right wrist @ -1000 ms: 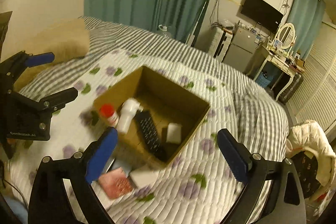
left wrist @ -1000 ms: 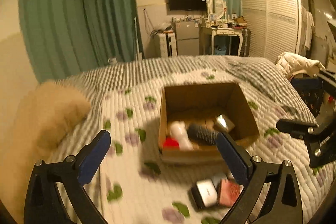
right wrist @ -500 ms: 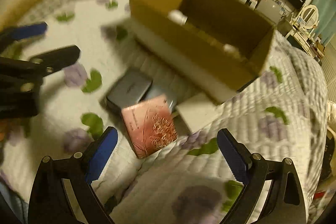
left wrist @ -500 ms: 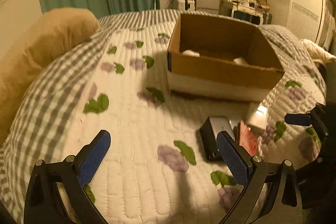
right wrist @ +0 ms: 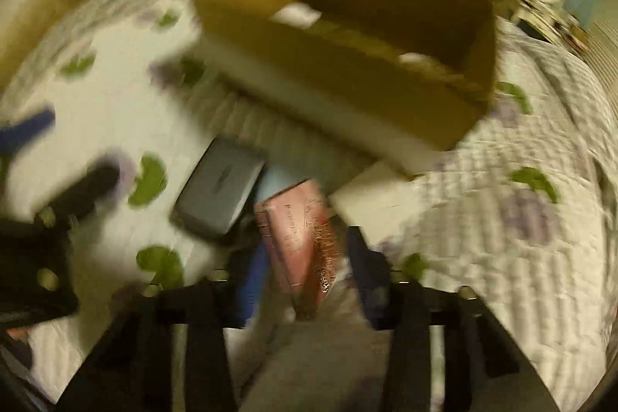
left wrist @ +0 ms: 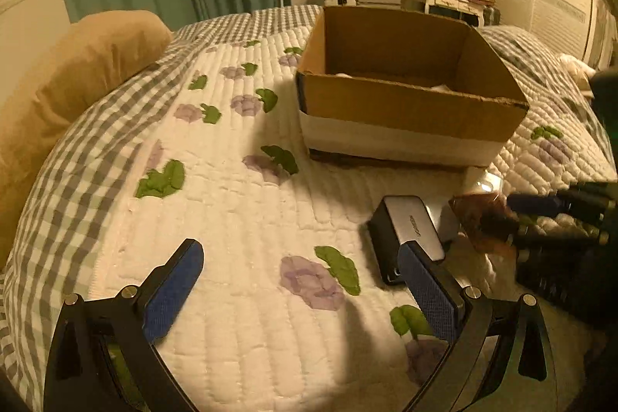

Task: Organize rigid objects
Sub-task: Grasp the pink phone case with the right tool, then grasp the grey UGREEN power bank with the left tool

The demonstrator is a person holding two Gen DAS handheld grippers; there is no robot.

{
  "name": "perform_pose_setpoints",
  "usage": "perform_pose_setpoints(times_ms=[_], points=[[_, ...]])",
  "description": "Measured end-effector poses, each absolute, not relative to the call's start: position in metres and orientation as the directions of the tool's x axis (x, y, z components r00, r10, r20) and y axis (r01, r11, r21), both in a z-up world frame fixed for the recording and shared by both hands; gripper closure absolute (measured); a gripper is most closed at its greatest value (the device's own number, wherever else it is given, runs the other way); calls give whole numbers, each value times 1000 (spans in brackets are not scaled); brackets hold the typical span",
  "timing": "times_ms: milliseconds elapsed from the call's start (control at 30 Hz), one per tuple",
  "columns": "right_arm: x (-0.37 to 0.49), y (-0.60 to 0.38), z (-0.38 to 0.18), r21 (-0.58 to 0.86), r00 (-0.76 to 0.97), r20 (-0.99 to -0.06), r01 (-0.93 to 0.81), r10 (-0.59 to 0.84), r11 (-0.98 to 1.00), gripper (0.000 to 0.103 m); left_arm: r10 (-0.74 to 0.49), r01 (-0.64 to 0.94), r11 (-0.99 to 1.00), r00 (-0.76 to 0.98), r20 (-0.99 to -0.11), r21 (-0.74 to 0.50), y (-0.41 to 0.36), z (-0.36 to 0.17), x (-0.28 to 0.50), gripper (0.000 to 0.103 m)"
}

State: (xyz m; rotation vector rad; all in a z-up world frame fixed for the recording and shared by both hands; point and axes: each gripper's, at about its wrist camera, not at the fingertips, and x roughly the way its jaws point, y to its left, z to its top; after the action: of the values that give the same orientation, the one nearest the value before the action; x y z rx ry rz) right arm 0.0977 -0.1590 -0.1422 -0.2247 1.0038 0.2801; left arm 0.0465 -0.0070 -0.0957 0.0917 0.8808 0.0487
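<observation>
Right gripper (right wrist: 305,269) pinches my pink box (right wrist: 305,238) just in front of the carton (right wrist: 347,72); left gripper (left wrist: 301,280) gapes empty; I'd lift clear of the rim, then release inside.

Faint logo on grey device (left wrist: 415,224), unreadable, pink box (right wrist: 305,238) lettering blurred
</observation>
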Motion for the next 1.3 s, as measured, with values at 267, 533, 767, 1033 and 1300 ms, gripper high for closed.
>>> perform_pose_setpoints(times_ms=[267,533,767,1033,1300], points=[[123,-175,-165,69,412,-890,-304,196,950,93,30,76,993,596,-803,93,-27,-107,57,0],[114,-206,-112,109,529,-810,-287,252,952,93,-45,147,988,557,-829,45,-58,-113,73,2],[118,-207,-117,95,523,-820,-273,231,957,93,-18,118,992,461,-887,41,-67,-147,95,32],[113,-203,-126,99,527,-815,-282,241,954,93,-51,135,991,464,-884,14,-68,-148,89,58],[100,-203,-103,115,562,-779,-308,278,944,93,-78,128,992,511,-856,-14,-60,-114,67,61]])
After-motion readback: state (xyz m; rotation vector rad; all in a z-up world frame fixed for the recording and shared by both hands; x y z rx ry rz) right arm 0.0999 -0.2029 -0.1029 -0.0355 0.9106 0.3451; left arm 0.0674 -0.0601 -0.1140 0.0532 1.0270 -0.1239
